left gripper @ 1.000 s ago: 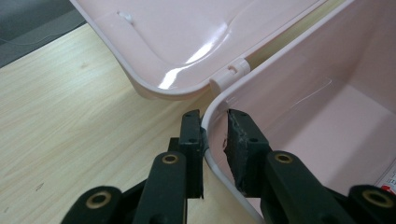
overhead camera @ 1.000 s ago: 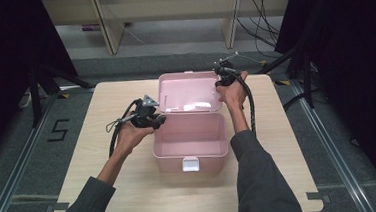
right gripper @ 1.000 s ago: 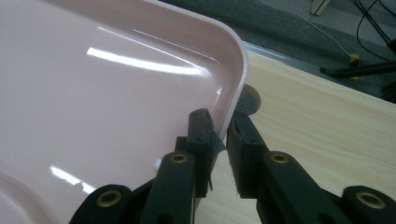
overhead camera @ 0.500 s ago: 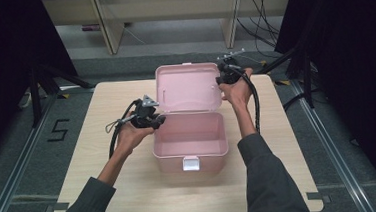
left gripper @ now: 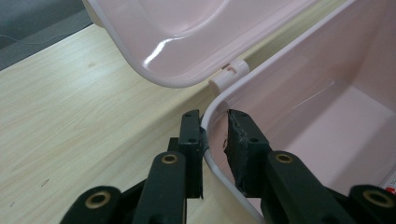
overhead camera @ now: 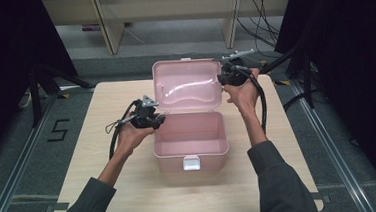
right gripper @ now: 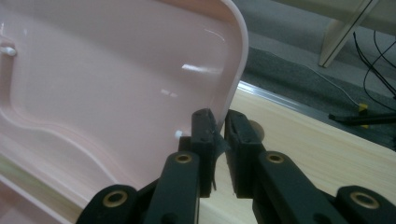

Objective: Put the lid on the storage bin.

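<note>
A pink plastic box (overhead camera: 191, 141) stands open in the middle of the wooden table (overhead camera: 104, 157). Its lid (overhead camera: 187, 86) is raised nearly upright at the back hinge. My left gripper (overhead camera: 157, 120) is at the box's left wall. In the left gripper view it (left gripper: 215, 126) is shut over the rim (left gripper: 280, 60) near the white hinge (left gripper: 229, 77), one pad outside and one inside. My right gripper (overhead camera: 222, 78) is shut on the lid's right edge. In the right gripper view it (right gripper: 220, 123) pinches that edge of the lid (right gripper: 116, 70). The box's inside looks empty.
A white latch (overhead camera: 191, 162) sits on the box's front wall. Pale shelf legs (overhead camera: 108, 26) and loose cables (overhead camera: 262, 10) lie beyond the table's far edge. Black curtains hang on both sides. A "5" (overhead camera: 60, 130) is marked on the floor at left.
The lid has swung up from a low tilt to nearly upright. My right gripper rose and moved back with the lid's edge in it. The left gripper and box stayed put.
</note>
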